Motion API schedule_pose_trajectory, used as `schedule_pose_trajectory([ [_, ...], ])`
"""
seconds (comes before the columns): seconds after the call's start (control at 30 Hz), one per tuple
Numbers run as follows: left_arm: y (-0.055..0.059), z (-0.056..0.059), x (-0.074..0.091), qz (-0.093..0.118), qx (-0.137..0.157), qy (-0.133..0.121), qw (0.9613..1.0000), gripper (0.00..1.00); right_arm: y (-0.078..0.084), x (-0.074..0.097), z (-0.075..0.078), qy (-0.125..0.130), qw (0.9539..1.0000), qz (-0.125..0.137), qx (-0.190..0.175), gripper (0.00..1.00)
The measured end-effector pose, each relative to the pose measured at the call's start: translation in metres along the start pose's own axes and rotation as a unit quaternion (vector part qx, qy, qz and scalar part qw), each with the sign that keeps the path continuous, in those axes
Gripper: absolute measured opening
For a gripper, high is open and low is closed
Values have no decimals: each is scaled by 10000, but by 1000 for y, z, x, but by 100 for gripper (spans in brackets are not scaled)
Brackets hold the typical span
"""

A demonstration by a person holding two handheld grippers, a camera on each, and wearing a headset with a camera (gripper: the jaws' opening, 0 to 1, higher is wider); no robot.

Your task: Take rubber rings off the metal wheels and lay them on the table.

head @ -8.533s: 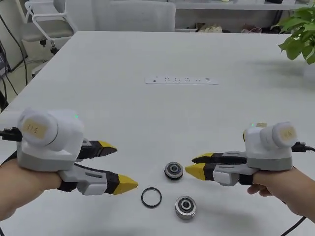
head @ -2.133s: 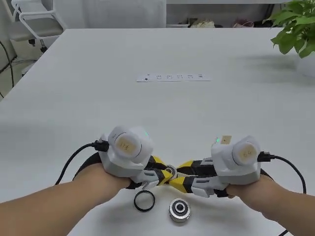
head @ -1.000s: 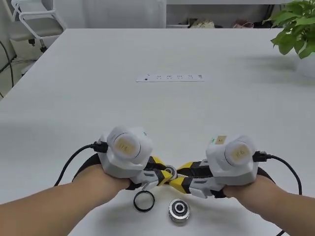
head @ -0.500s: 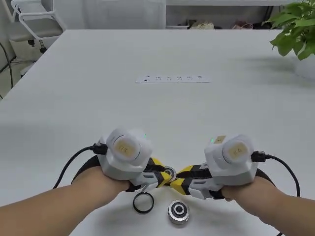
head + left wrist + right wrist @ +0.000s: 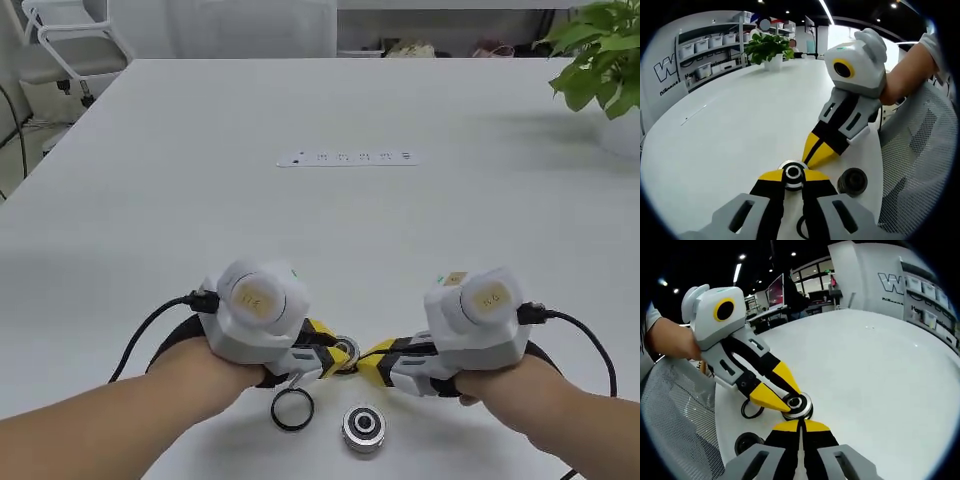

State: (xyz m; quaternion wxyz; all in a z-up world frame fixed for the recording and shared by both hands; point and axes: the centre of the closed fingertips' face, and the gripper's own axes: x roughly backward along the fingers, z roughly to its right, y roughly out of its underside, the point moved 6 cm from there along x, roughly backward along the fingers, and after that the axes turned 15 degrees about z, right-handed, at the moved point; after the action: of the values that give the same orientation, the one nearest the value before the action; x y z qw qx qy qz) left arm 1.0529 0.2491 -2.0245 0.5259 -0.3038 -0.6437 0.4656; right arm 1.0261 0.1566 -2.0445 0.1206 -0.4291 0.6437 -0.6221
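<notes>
— Both grippers have drawn together since a few seconds back, when they stood well apart. Now the left gripper point(image 5: 328, 352) and right gripper point(image 5: 371, 358) meet tip to tip at one small silver metal wheel point(image 5: 345, 351).

— What else from the head view?

— Just under the left gripper's jaws lies a loose black rubber ring point(image 5: 292, 408). A second metal wheel point(image 5: 363, 427) sits nearer the person than the right gripper's tips. Far ahead of both on the white table point(image 5: 200, 180) are a white power strip point(image 5: 345, 158) and a green potted plant point(image 5: 600, 50).

— Left gripper view?

— Its jaws are clamped on the wheel, one either side. Shelves of white bins point(image 5: 705, 47) stand far beyond.

— Right gripper view?

— Jaws pressed narrow, tips right at the wheel's near edge. Whether rubber is pinched between them I can't tell.

— How will it handle?

— The wheel looks stiff, smooth and weighty for its size, and its ring soft, stretchy and light. I'd nip the rubber at the outer rim and peel it off while the metal is held fast. The tabletop is smooth, so a dropped wheel could roll.
</notes>
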Motion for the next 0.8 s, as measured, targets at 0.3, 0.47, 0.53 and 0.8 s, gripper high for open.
schedule_pose_trajectory([
  [0.3,1,1,0,16,6,-24,10000,7,-2,3,10,210,9978,244,-572,0],
  [0.47,0,3,-1,17,-4,-45,10000,7,-1,5,10,247,9964,297,-752,0],
  [0.53,0,3,-1,11,0,-47,10000,7,-2,5,11,279,9955,353,-832,0],
  [0.8,-1,3,-1,-9,-29,-45,10000,7,-7,8,11,236,9903,652,-1206,0],
])
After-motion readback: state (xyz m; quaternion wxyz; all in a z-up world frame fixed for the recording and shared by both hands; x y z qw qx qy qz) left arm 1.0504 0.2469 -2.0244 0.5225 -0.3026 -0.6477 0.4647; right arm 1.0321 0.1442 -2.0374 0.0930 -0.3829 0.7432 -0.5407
